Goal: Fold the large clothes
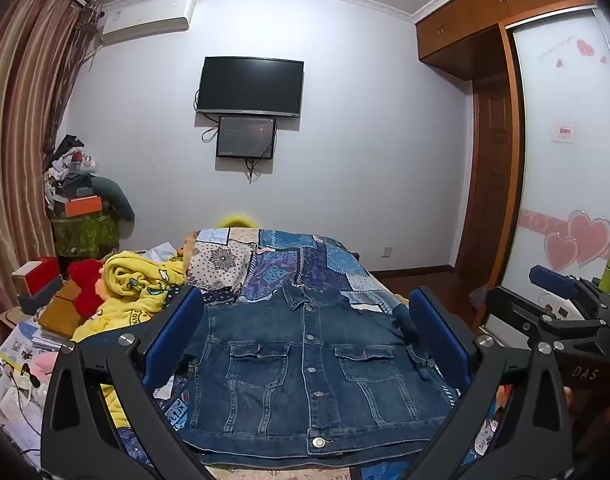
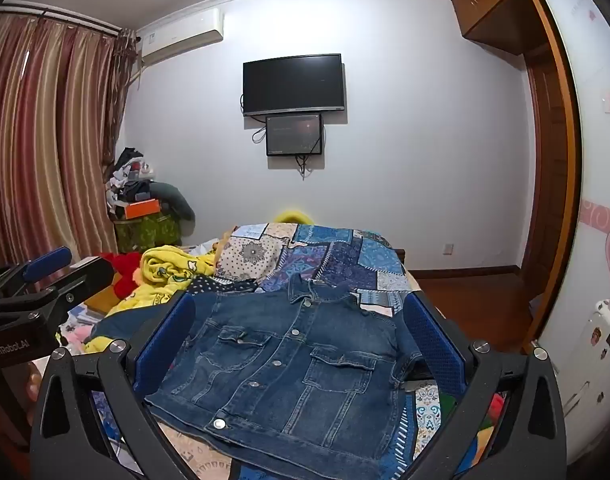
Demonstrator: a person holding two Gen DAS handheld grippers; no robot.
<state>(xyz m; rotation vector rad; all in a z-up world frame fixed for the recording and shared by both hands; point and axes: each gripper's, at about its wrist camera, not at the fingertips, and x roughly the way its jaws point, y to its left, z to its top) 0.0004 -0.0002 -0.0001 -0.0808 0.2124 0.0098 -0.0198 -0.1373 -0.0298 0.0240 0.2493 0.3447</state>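
We held both grippers, left [image 1: 305, 332] and right [image 2: 301, 332], spread wide and empty above the jacket [image 1: 309, 364], which lay buttoned and front-up on the quilt [image 1: 305, 256]. A one-sided grab could have dragged the stiff denim askew toward the blanket [image 1: 141, 284] at ten o'clock.

Off to the right of the left gripper's fingers, the right gripper [image 1: 553, 284] bears the letters "DAS" on its black body. Left of the right gripper's fingers, the left gripper [image 2: 45, 264] body reads "GenRobot_AI".
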